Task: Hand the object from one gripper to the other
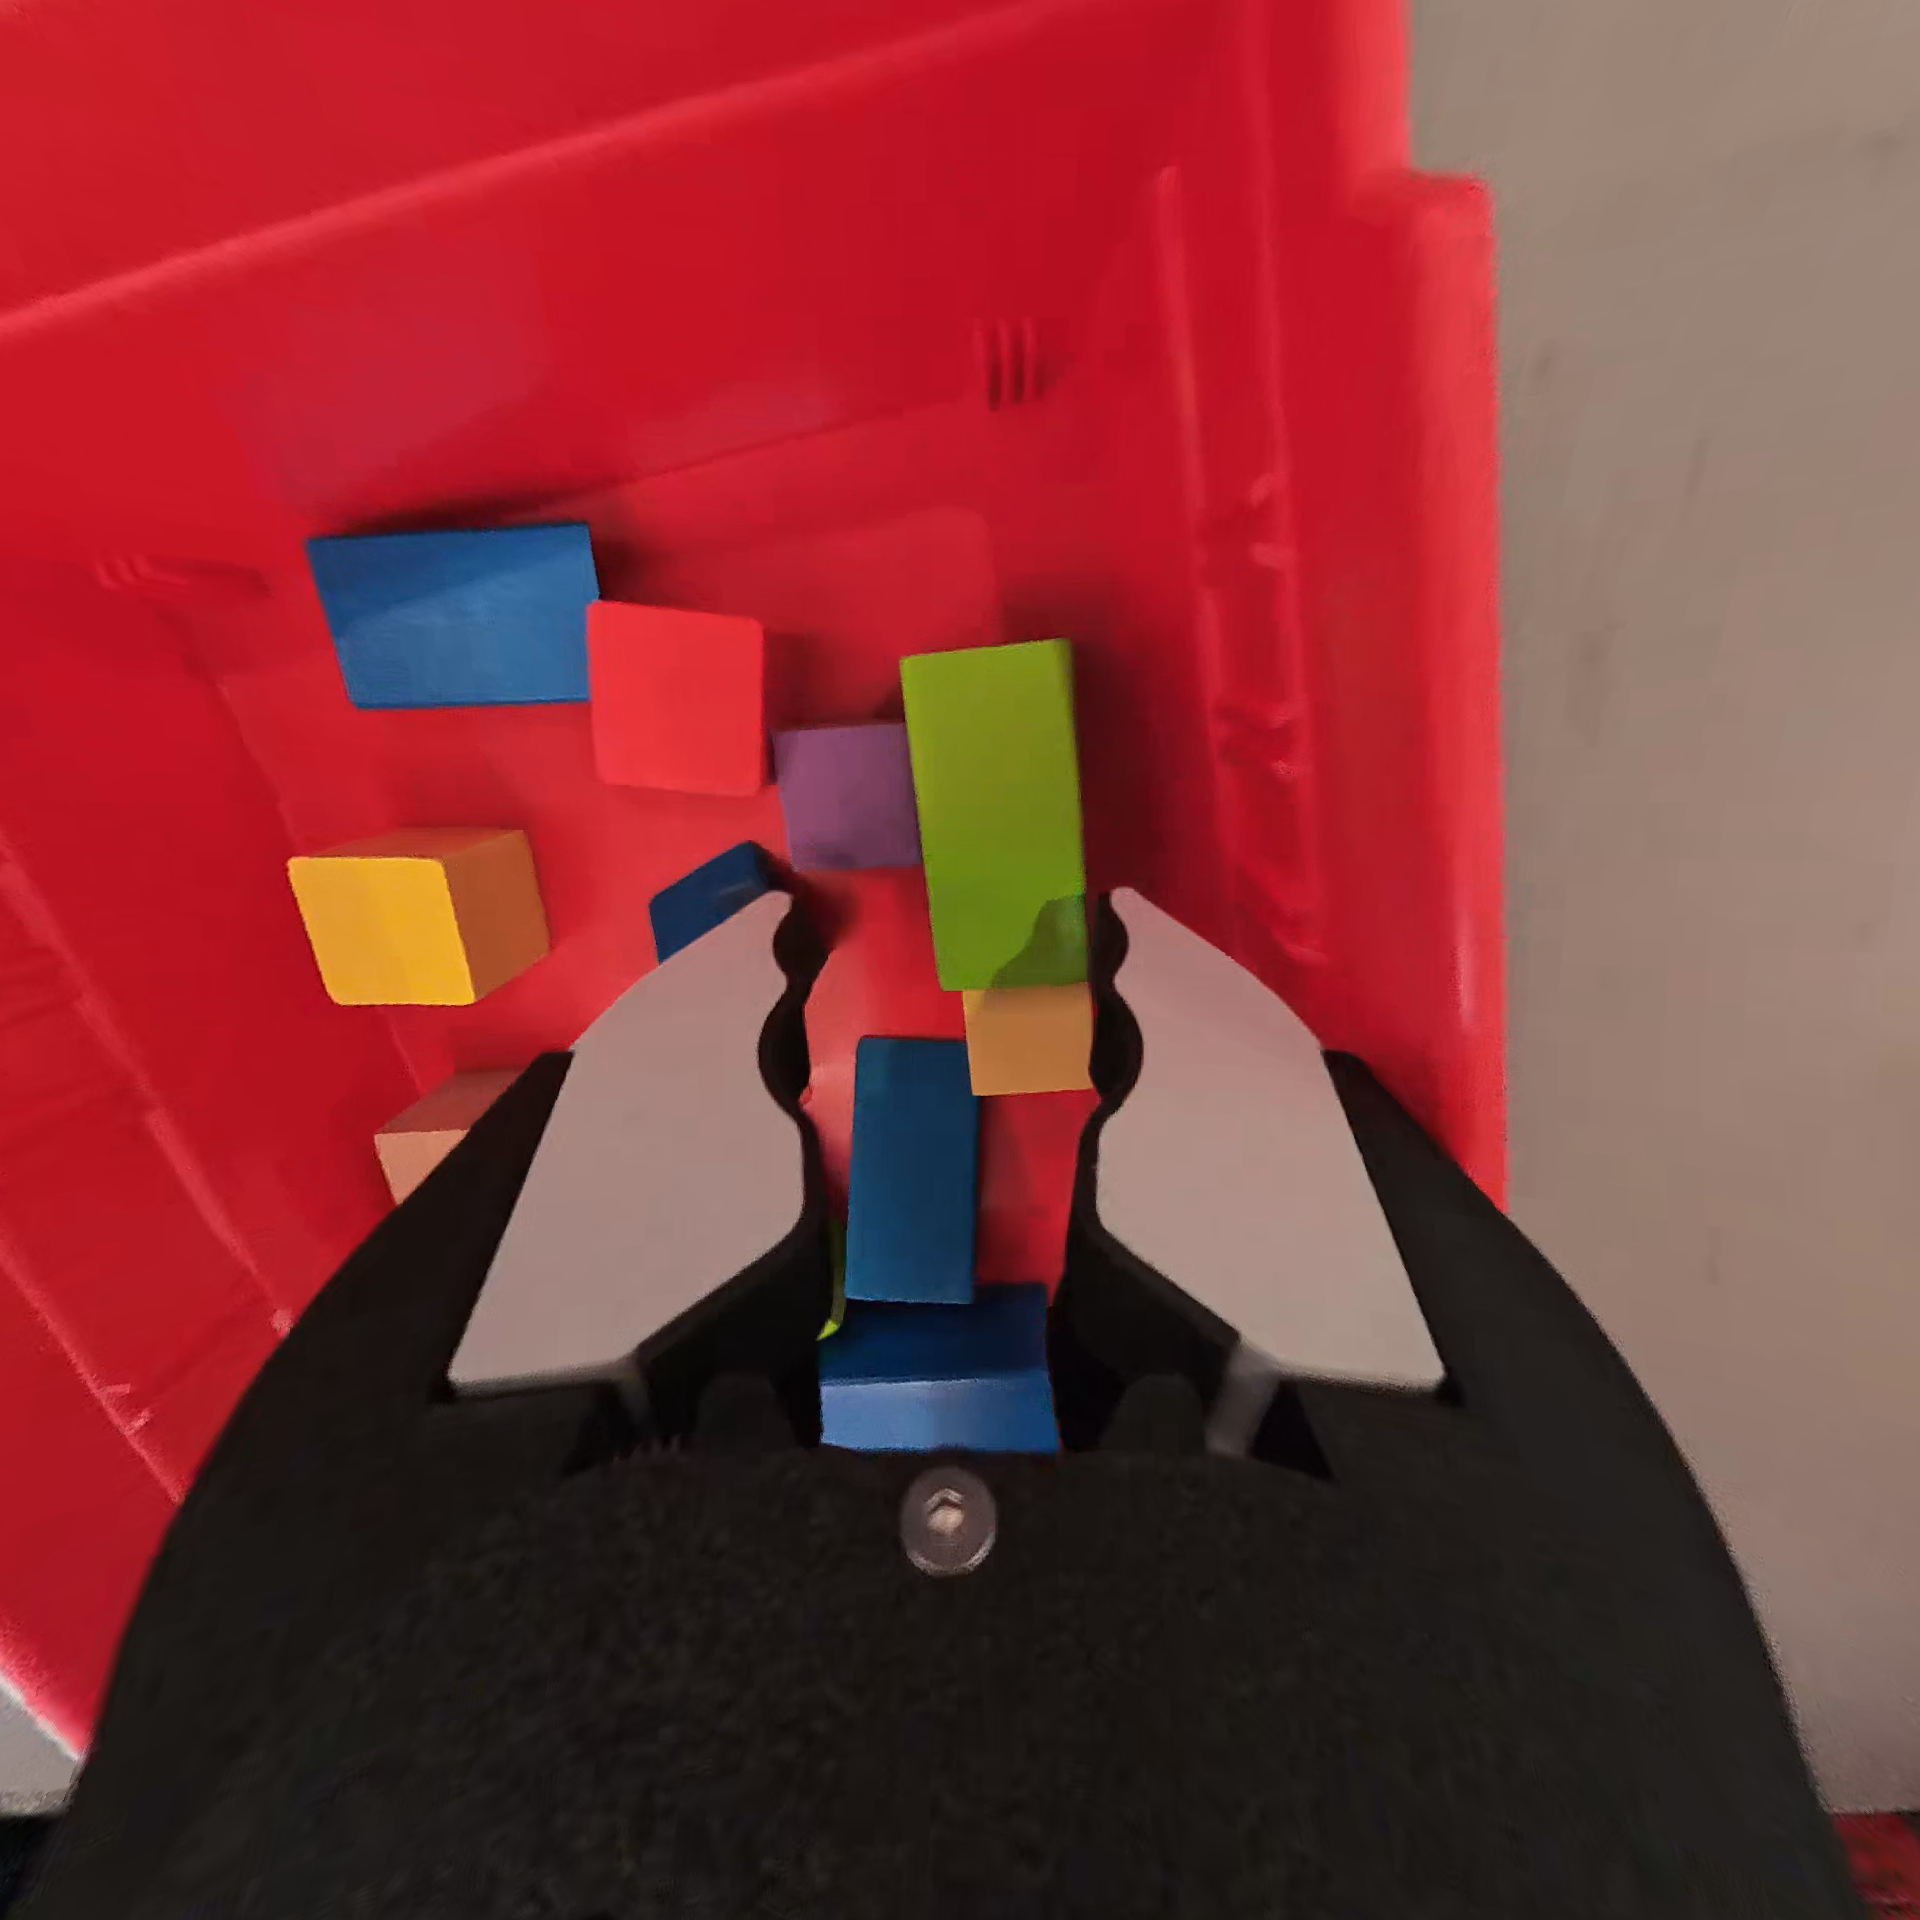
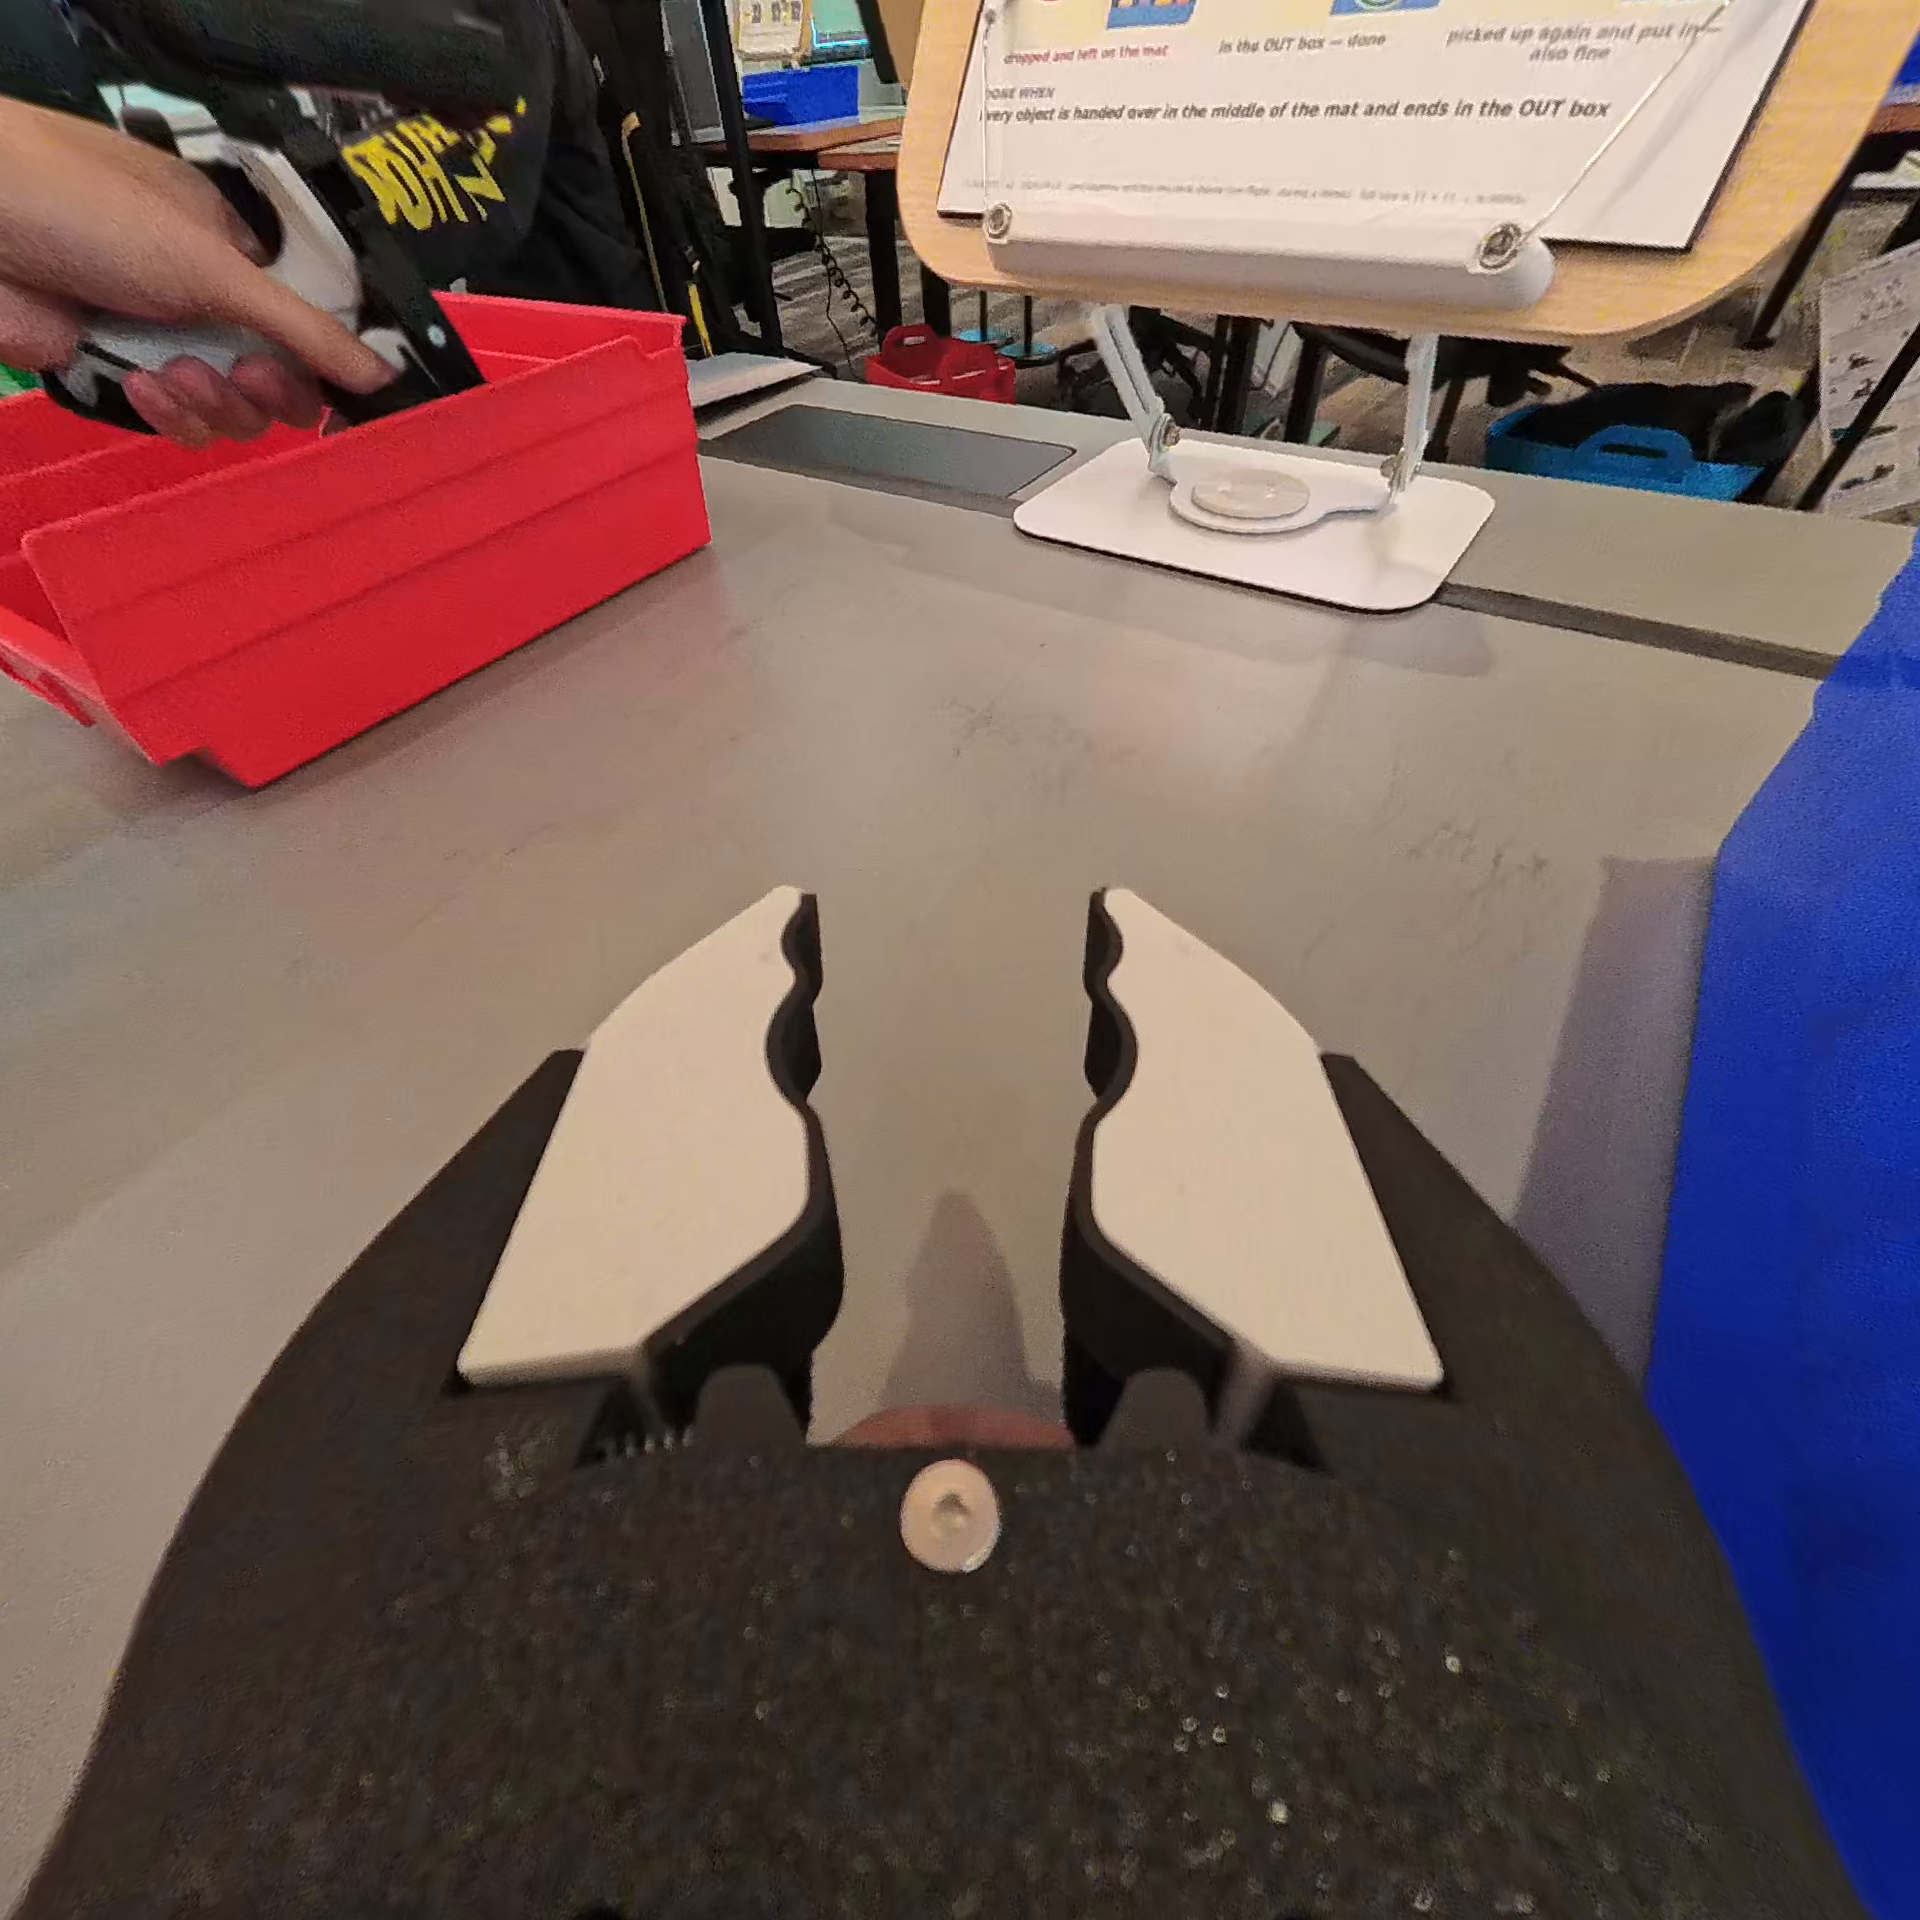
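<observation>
Left hand-held gripper (image 1: pixel 951 935) hangs inside the red bin (image 1: pixel 727 312) w/ jaws apart, gripping nothing; a blue block (image 1: pixel 912 1169) lies on the bin floor between its fingers, green block (image 1: pixel 992 810) and orange cube (image 1: pixel 1027 1039) just right of it. Right hand-held gripper (image 2: pixel 951 935) is open and empty over the grey surface (image 2: pixel 1143 748), well apart from the bin at far left. A blue bin (image 2: pixel 1808 1143) sits at the right edge.

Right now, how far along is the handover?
Early. Nothing looks handed over yet. The left gripper is open inside the red bin, over the blue block. The right gripper waits open and empty over the grey table. Grasp, pass and drop-off remain.
</observation>
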Available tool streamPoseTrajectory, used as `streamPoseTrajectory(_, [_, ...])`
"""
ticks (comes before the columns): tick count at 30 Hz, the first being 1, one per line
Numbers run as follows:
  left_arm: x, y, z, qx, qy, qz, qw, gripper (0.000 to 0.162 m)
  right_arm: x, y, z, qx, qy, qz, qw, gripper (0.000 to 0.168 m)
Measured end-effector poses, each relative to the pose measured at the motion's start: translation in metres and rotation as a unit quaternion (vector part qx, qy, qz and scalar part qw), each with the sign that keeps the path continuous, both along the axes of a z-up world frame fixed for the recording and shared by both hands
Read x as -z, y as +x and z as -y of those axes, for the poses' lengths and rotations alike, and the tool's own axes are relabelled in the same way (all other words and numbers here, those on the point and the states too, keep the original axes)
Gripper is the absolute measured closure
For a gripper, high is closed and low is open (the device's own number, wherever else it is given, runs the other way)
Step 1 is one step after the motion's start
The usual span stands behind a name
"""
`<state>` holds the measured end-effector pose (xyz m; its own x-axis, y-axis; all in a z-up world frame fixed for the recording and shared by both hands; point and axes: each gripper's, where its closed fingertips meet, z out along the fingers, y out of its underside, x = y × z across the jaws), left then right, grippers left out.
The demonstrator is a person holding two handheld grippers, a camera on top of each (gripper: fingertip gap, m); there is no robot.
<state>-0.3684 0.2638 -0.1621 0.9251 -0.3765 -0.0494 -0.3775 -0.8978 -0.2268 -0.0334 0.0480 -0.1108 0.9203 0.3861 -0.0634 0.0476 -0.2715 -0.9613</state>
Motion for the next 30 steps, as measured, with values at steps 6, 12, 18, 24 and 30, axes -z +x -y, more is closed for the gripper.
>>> streamPoseTrajectory(6, [0.018,0.009,0.004,-0.015,-0.033,0.043,0.998,0.129,0.001,0.004,0.004,-0.003,-0.008,-0.019,1.000,0.120])
streamPoseTrajectory(12, [0.012,0.006,0.008,-0.010,-0.035,0.109,0.993,0.129,-0.002,0.002,0.004,-0.007,-0.003,-0.010,1.000,0.120])
streamPoseTrajectory(18, [-0.030,-0.012,0.011,-0.002,0.024,0.272,0.962,0.130,-0.006,-0.008,0.003,-0.043,-0.006,-0.027,0.999,0.120])
streamPoseTrajectory(24, [-0.093,-0.009,0.034,0.065,0.106,0.449,0.885,0.130,-0.027,-0.039,-0.004,-0.163,-0.039,-0.158,0.973,0.121])
streamPoseTrajectory(30, [-0.160,0.065,0.091,0.208,0.139,0.590,0.767,0.130,-0.068,-0.082,-0.026,-0.287,-0.078,-0.281,0.912,0.118])
